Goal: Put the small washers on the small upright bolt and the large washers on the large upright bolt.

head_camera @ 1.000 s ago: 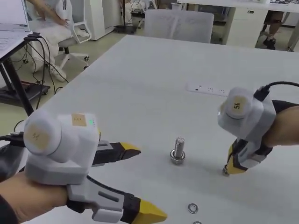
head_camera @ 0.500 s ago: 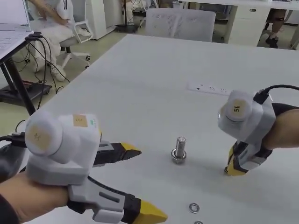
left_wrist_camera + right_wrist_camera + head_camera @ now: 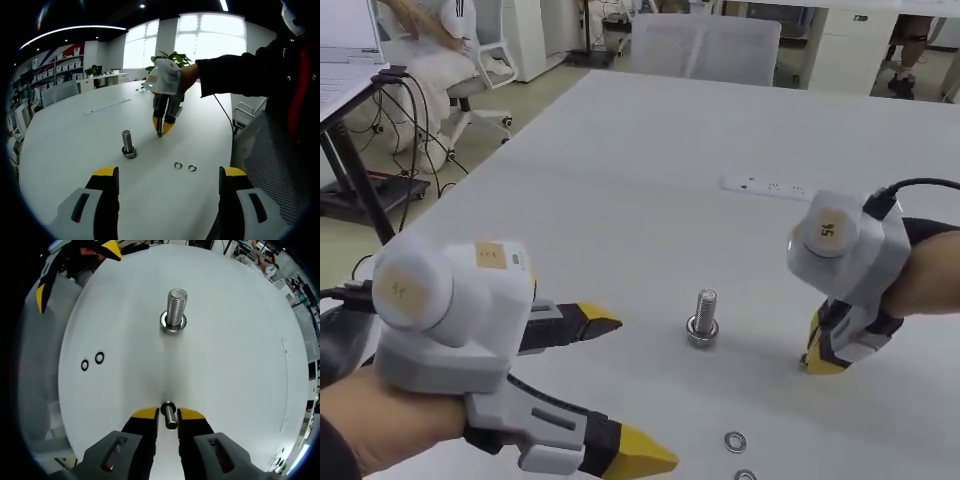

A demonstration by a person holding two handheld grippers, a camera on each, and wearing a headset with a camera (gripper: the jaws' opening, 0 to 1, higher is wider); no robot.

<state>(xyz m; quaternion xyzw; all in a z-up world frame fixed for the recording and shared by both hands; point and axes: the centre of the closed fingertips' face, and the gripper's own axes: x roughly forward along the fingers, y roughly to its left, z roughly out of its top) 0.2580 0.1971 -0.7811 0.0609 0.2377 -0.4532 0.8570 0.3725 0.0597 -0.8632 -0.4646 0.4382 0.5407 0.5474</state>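
Observation:
The large bolt (image 3: 703, 318) (image 3: 128, 144) (image 3: 175, 310) stands upright mid-table on a wide ringed base. My right gripper (image 3: 817, 362) (image 3: 169, 414) points down at the table to the right of it, shut on the small bolt (image 3: 169, 416), whose lower end is at or just above the tabletop. From across the table, the right gripper (image 3: 161, 128) is seen pinching that small bolt upright. Two small washers (image 3: 734, 440) (image 3: 178, 165) (image 3: 99, 357) lie flat near the front edge. My left gripper (image 3: 620, 392) (image 3: 169, 172) hovers open at the lower left with nothing between its jaws.
A white power strip (image 3: 765, 188) (image 3: 107, 106) lies farther back on the white table (image 3: 620, 180). A grey chair (image 3: 705, 45) stands at the far end. Cables and a desk stand off the table's left side.
The right gripper with the small bolt has edged slightly to the right. The left gripper, the large bolt and the washers stay where they were.

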